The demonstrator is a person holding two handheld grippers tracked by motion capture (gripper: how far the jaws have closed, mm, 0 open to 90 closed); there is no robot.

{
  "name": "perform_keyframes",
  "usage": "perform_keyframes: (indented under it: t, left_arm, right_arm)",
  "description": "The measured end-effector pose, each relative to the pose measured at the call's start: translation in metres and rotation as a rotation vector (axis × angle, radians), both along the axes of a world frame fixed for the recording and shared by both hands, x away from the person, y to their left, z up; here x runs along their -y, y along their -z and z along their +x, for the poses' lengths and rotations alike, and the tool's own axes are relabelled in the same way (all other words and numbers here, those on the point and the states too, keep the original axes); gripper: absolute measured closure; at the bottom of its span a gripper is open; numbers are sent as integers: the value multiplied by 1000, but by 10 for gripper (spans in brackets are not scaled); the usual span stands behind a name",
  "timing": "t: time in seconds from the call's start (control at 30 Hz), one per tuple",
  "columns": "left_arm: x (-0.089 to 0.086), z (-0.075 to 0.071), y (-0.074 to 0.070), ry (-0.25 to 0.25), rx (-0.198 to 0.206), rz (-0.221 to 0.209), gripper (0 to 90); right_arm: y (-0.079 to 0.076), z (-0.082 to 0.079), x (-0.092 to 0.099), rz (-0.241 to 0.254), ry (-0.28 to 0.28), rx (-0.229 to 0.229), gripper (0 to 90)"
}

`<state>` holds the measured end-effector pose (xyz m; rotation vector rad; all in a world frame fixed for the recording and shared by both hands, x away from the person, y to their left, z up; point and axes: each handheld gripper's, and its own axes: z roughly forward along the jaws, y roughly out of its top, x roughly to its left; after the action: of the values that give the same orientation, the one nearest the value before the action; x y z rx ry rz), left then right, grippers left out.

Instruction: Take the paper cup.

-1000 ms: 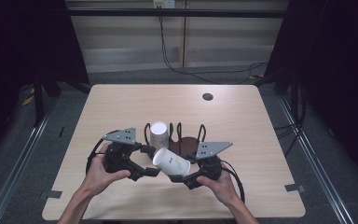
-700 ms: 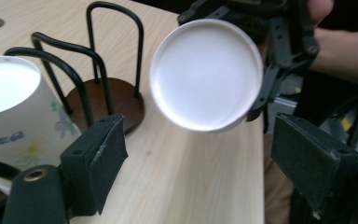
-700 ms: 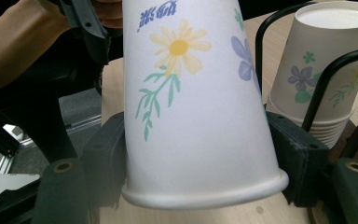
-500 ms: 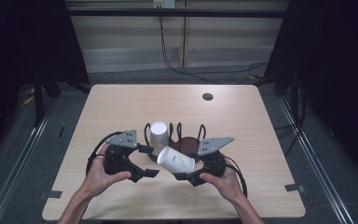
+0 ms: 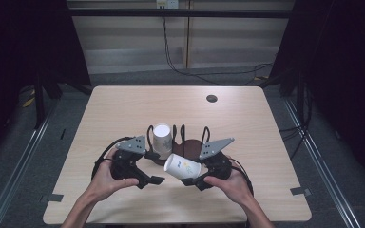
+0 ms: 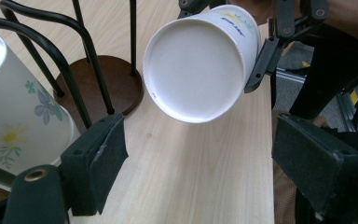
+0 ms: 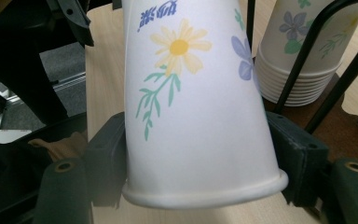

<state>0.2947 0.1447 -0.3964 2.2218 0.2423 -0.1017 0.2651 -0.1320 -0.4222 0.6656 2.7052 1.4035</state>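
A white paper cup [image 5: 183, 166] printed with flowers lies on its side above the table, and my right gripper [image 5: 192, 175] is shut on it near its rim. In the right gripper view the cup [image 7: 191, 102] runs up between the two jaws, which press on both its sides. My left gripper [image 5: 148, 181] stands open just left of the cup with nothing between its jaws. The left gripper view looks past the open left gripper [image 6: 205, 158] at the cup's flat bottom [image 6: 198, 65]. A stack of upside-down cups [image 5: 162, 137] sits in a black wire rack [image 5: 205, 135].
The rack's round brown base [image 6: 100, 86] rests on the light wooden table [image 5: 123, 109] just beyond both grippers. A small dark round disc [image 5: 212, 98] lies near the table's far edge. Dark curtains and floor cables surround the table.
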Motion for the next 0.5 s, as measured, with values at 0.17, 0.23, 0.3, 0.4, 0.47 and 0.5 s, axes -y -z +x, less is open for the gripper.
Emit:
perform_keyframes:
  t: [0.17, 0.23, 0.3, 0.4, 0.47, 0.5]
  left_arm:
    - [1, -2, 2, 4, 5, 16, 183]
    - [1, -3, 2, 12, 6, 25, 184]
    - [2, -3, 3, 24, 10, 31, 185]
    - [5, -4, 5, 29, 5, 45, 186]
    - [6, -4, 6, 32, 0, 56, 193]
    - [7, -5, 7, 29, -2, 54, 200]
  right_arm:
    - [0, -1, -1, -29, -16, -15, 296]
    - [-1, -2, -3, -46, -27, -15, 296]
    - [-2, -3, -5, -67, -39, -22, 296]
    - [-2, -3, -8, -94, -55, -27, 298]
    - [-1, -2, -8, -123, -58, -28, 297]
    - [0, -2, -9, -130, -66, -35, 298]
